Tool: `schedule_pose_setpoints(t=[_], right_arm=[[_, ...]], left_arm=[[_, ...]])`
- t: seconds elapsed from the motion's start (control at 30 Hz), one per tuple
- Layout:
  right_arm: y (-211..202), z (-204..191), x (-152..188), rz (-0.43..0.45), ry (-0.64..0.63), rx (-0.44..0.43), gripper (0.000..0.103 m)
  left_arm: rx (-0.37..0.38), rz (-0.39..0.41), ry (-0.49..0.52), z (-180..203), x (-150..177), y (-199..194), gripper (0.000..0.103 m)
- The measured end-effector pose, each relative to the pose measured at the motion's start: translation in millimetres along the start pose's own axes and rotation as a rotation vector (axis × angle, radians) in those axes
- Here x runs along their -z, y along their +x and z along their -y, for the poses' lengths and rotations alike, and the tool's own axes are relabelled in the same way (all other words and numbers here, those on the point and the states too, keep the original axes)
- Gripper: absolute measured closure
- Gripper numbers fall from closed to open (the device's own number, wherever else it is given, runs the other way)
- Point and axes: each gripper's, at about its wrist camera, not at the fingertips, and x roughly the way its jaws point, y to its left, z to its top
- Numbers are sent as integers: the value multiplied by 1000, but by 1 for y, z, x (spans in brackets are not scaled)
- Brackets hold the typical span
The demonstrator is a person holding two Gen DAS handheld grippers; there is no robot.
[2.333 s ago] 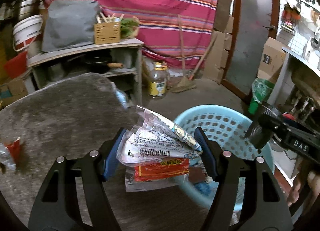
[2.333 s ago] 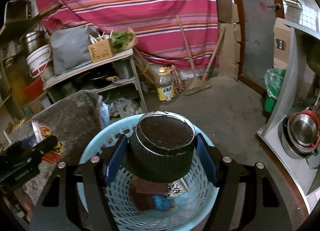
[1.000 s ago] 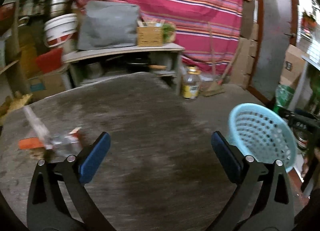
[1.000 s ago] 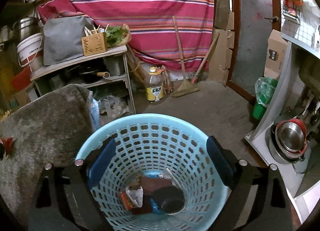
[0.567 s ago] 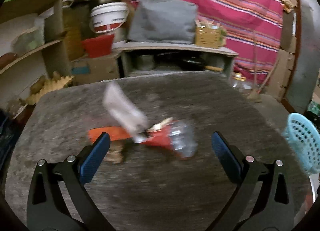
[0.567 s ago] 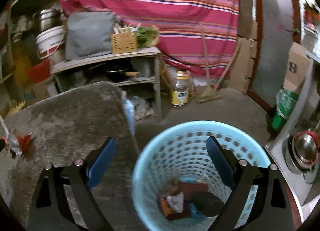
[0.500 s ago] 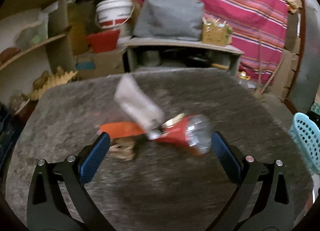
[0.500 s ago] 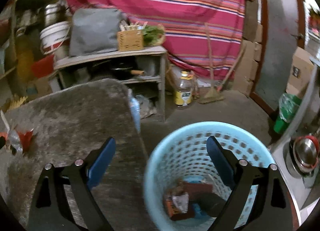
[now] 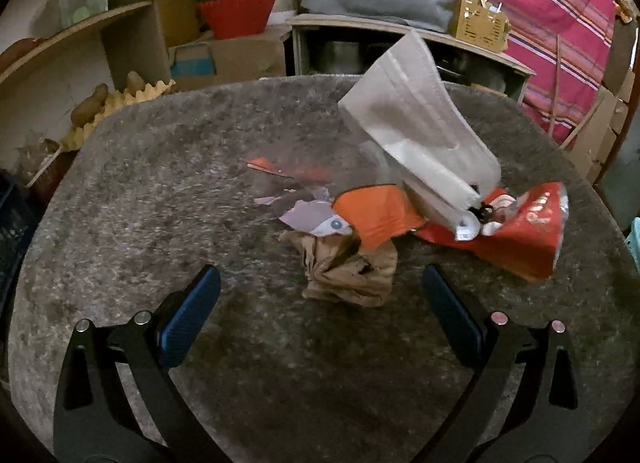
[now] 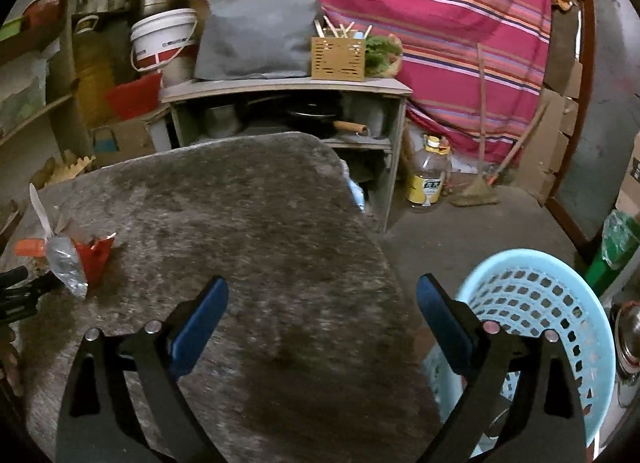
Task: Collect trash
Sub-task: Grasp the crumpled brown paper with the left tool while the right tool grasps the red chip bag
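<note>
Left gripper [image 9: 320,303] spread wide and empty, squared on crumpled brown paper [image 9: 350,269] for pickup (right gripper [image 10: 322,313] likewise agape, idle beside basket [image 10: 560,303]).

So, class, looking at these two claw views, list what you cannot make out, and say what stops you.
- Inside of the blue basket: right wrist view, hidden by the right claw and the frame edge.
- Print on the red snack bag: left wrist view, crumpled and blurred.
- What lies under the white bag: left wrist view, covered by it.
</note>
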Motion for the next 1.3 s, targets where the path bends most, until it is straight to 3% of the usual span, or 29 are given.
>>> schedule_pose_setpoints(t=[0.1, 0.13, 0.2, 0.3, 0.57, 0.73, 1.07, 1.3], right_arm=[[2, -2, 0, -5, 2, -8, 10], [3, -4, -1, -8, 4, -12, 10], [5, -6, -1, -14, 4, -18, 10], [5, -12, -2, -13, -7, -19, 10], [0, -41, -4, -2, -47, -53, 10], [2, -75, -5, 0, -81, -97, 10], [8, -136, -19, 25, -96, -182, 10], [23, -166, -25, 14, -118, -198, 10]], left_arm=[[15, 20, 2, -1, -4, 0, 8], [22, 22, 4, -1, -5, 0, 13], [62, 5, 16, 0, -7, 4, 35], [98, -23, 26, 0, -4, 8, 59], [92, 27, 35, -8, 9, -25, 59], [75, 44, 15, -33, 16, -46, 59], [16, 49, -5, -86, 25, -61, 59], [19, 64, -50, -108, 25, -65, 59]])
